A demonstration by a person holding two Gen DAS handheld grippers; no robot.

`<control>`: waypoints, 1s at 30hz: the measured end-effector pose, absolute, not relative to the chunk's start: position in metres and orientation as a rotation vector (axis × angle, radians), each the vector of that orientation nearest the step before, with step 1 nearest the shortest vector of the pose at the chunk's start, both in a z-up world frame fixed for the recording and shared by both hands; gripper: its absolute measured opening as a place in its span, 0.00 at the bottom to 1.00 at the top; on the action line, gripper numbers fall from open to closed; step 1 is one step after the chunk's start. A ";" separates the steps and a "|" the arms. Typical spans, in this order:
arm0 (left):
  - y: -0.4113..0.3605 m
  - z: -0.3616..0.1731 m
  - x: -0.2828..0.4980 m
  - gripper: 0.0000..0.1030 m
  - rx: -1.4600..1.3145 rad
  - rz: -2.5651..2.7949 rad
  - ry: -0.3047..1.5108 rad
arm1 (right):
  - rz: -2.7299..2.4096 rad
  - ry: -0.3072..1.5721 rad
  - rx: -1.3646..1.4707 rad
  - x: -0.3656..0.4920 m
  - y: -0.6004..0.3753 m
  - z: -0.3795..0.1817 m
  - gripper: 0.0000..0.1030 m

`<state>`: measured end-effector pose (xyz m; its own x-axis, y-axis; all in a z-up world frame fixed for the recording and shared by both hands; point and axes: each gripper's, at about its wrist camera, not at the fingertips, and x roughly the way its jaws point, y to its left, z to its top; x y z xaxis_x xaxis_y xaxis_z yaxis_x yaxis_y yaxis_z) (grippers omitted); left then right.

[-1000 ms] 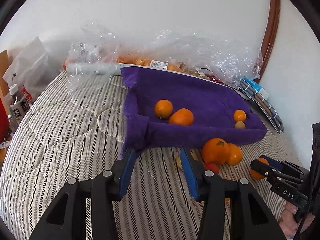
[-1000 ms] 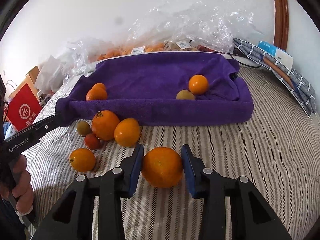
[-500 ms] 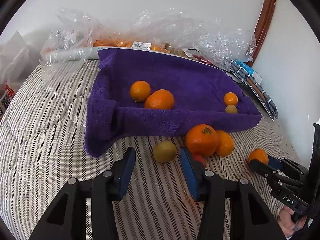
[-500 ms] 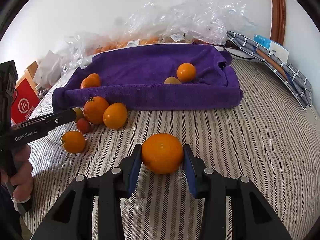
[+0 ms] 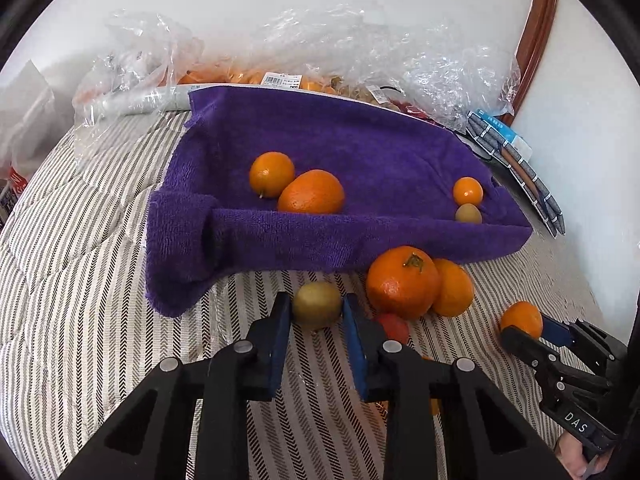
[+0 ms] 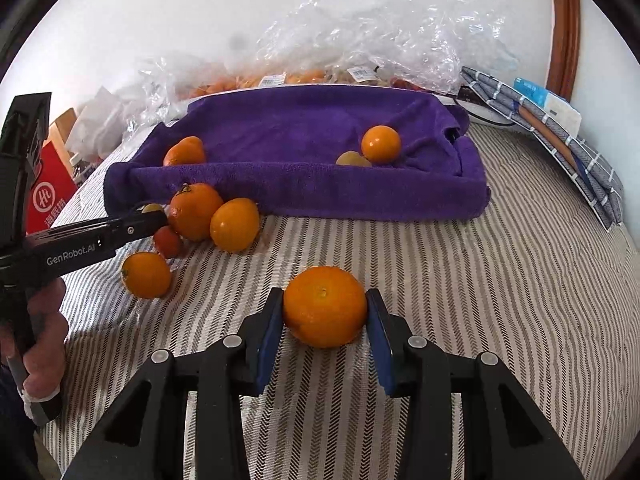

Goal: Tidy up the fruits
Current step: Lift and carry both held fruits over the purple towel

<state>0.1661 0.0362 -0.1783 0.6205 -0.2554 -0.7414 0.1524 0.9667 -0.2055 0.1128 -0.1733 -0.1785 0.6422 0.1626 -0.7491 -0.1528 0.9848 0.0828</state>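
Note:
A purple towel-lined tray [image 5: 360, 236] [image 6: 304, 196] on the striped bed holds several oranges and a small green fruit. In front of it lie a big orange [image 5: 402, 282] [image 6: 195, 211], a second orange [image 5: 454, 288] [image 6: 235, 224], a red fruit [image 5: 394, 326] [image 6: 167, 241] and another orange [image 6: 146, 275]. My left gripper [image 5: 316, 312] has its pads against both sides of a green kiwi-like fruit [image 5: 317, 305] resting on the bed. My right gripper [image 6: 325, 312] is shut on an orange [image 6: 325, 306]; it also shows in the left wrist view [image 5: 521, 319].
Crumpled clear plastic bags with more fruit [image 5: 360, 60] [image 6: 360, 52] lie behind the tray against the wall. Folded striped cloth and a box [image 6: 560, 120] sit at the right edge. A red bag [image 6: 48, 200] stands at the left beside the bed.
My left gripper moved right and forward to the green fruit and closed around it. My right gripper, shut on its orange, drew back a little from the tray.

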 end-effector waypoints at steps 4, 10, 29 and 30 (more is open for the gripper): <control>0.038 -0.178 0.166 0.25 -0.141 -0.241 0.871 | 0.151 0.850 0.029 0.113 -0.179 -0.178 0.39; 0.039 -0.178 0.166 0.25 -0.145 -0.242 0.871 | 0.124 0.857 0.037 0.114 -0.181 -0.179 0.39; 0.053 -0.170 0.156 0.25 -0.188 -0.193 0.785 | 0.104 0.836 0.048 0.112 -0.184 -0.176 0.39; 0.053 -0.168 0.154 0.25 -0.187 -0.193 0.770 | 0.101 0.834 0.053 0.112 -0.184 -0.176 0.39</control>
